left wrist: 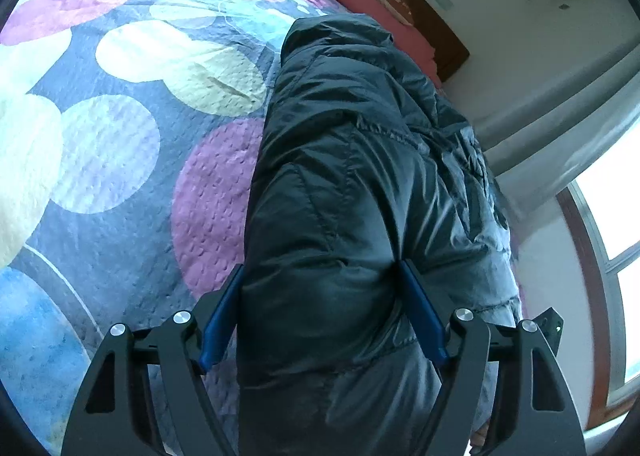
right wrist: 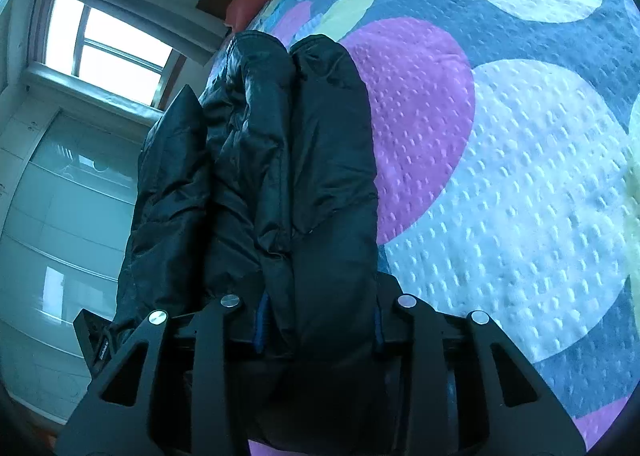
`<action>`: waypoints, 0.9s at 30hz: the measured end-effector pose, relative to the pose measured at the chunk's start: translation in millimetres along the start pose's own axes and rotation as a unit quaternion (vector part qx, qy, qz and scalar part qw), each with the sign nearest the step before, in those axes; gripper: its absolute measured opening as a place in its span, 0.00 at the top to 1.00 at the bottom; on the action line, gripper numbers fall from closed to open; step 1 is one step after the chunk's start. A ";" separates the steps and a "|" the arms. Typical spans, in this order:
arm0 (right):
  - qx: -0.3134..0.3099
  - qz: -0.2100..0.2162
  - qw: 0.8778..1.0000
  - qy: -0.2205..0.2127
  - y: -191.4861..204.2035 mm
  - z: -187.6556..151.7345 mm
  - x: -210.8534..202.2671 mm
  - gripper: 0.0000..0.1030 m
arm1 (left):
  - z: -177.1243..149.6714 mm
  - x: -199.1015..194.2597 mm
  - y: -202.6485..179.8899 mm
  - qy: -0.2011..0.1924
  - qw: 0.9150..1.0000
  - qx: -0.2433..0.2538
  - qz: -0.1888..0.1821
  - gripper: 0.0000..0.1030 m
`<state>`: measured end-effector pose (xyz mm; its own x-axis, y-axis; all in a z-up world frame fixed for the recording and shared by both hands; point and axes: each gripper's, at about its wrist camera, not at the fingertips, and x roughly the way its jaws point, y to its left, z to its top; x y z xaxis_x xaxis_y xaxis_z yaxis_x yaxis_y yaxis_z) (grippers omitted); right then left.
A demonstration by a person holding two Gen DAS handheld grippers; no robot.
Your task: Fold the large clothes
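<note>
A dark puffer jacket [left wrist: 352,176] lies folded in thick layers on the bed. My left gripper [left wrist: 320,288] has its blue-padded fingers [left wrist: 424,316] on either side of a thick fold of the jacket and grips it. In the right wrist view the jacket [right wrist: 280,160] shows as several bunched layers standing up from the bed. My right gripper [right wrist: 316,316] is shut on the near end of that bundle; its fingertips are mostly hidden by the fabric.
The bed has a quilted cover with large coloured circles [left wrist: 120,136], also seen in the right wrist view [right wrist: 520,176]. A red pillow [left wrist: 360,0] and a dark wooden headboard [left wrist: 432,16] lie beyond the jacket. A window [right wrist: 108,48] and wardrobe doors [right wrist: 60,216] stand beside the bed.
</note>
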<state>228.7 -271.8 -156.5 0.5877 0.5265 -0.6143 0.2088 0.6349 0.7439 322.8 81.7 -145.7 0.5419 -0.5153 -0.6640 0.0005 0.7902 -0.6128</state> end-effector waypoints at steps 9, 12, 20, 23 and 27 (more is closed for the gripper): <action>0.007 0.009 1.000 -0.006 -2.7 0.2 0.3 0.66 | -4.8 -6.5 -6.0 -0.006 1.000 0.008 0.014 0.28; 0.010 0.012 1.000 -0.008 -4.1 -0.3 -1.4 0.64 | -4.5 -10.4 -9.4 -0.008 1.000 0.014 0.022 0.28; 0.017 0.011 1.000 -0.018 -6.4 -6.1 -15.8 0.54 | -6.7 -26.0 -16.0 -0.016 0.998 0.035 0.043 0.26; 0.016 0.005 1.000 -0.022 -7.0 -8.8 -22.5 0.49 | -9.0 -29.2 -15.3 -0.018 0.998 0.037 0.046 0.25; 0.023 0.008 0.999 -0.025 -11.4 -12.5 -29.2 0.48 | -12.9 -32.2 -14.4 -0.020 0.998 0.036 0.047 0.25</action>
<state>199.4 -287.2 -150.3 0.6287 0.5071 -0.5896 0.2336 0.6000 0.7651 294.5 82.7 -121.0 0.5749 -0.4256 -0.6989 0.0073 0.8567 -0.5157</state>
